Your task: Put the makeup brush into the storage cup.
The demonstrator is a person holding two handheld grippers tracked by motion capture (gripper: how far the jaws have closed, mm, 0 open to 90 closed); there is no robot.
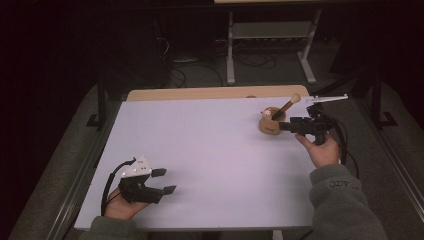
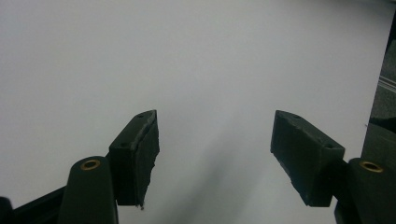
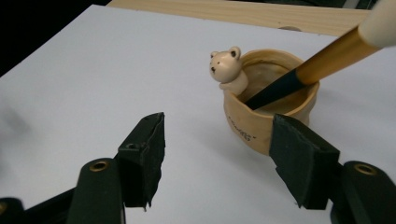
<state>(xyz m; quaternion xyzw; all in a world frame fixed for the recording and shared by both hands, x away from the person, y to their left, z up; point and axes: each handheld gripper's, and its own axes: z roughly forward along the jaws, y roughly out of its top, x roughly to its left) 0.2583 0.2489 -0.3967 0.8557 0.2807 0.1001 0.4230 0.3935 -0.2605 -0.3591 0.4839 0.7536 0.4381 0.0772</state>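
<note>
your right gripper (image 3: 217,161) stands spread beside the bear cup (image 3: 261,105) holding a brush (image 3: 308,70); left gripper (image 2: 215,158) spread over bare worktop (image 2: 187,56).

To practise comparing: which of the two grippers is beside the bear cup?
The right gripper; its open jaws sit beside the bear cup, while the left gripper hovers over bare table.

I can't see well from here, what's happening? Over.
Both claws open, empty. Right claw beside tan ceramic bear cup; black-and-gold brush inside. Left claw idle. Nothing blocking.
</note>
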